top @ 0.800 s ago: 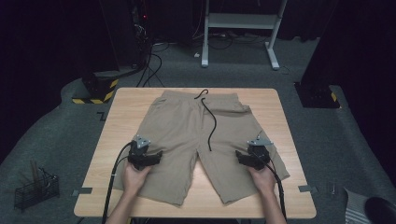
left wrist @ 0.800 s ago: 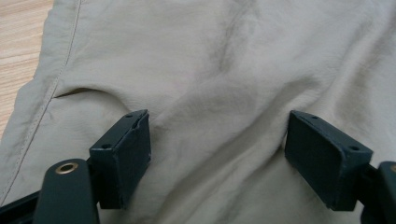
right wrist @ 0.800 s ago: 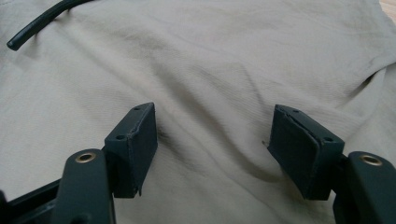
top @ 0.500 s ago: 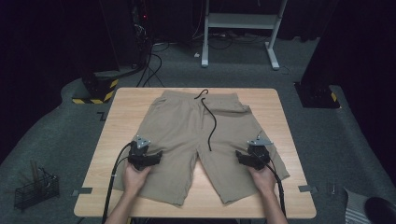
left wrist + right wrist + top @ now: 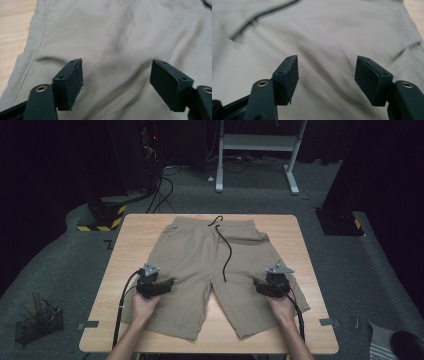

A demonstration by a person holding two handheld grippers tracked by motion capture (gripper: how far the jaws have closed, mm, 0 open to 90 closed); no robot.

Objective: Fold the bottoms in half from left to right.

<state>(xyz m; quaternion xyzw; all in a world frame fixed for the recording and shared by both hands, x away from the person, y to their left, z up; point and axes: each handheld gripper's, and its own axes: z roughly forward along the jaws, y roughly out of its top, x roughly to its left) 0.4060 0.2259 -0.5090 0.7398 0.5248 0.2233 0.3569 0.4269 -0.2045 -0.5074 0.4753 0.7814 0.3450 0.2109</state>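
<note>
Now we see a pair of khaki shorts (image 5: 215,265) spread flat on the wooden bench (image 5: 130,245), waistband at the far side and a dark drawstring (image 5: 226,252) trailing down the middle. Our left claw (image 5: 167,282) hovers over the left leg, jaws spread wide with nothing gripped between them. Our right claw (image 5: 257,282) sits over the right leg, likewise wide apart, with bare fabric showing between the pads.

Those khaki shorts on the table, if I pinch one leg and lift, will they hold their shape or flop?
The shorts would probably flop: soft wrinkles show in the cloth between the open left gripper. They look thin and flat, so likely light. The loose black drawstring would likely dangle or slide.
</note>
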